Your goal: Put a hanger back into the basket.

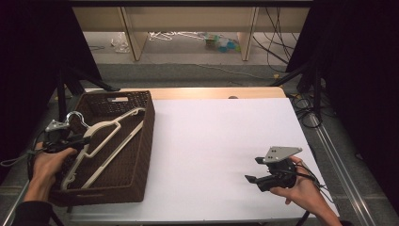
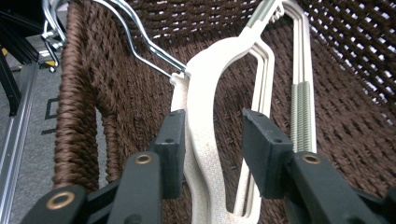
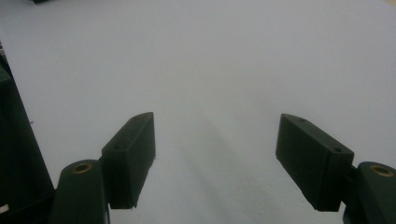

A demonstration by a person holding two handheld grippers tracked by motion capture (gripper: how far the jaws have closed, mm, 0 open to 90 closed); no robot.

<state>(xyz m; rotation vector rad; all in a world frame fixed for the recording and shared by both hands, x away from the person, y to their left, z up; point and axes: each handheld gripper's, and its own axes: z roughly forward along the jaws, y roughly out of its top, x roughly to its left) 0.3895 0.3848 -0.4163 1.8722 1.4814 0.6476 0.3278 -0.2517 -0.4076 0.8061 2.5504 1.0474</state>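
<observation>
The left gripper has its jaws parted around the neck of the white hangers — one pad touches, the other stands clear. The hangers lie stacked in the brown wicker basket, metal hooks over its left rim. The right gripper hovers wide and empty over the white table — well apart from the basket.

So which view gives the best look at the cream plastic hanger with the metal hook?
The high view: the whole cream plastic hanger lies across the brown woven basket, hook over the rim. The left gripper view shows its neck up close, between the left gripper's open jaws. The right gripper view faces bare white tabletop.
</observation>
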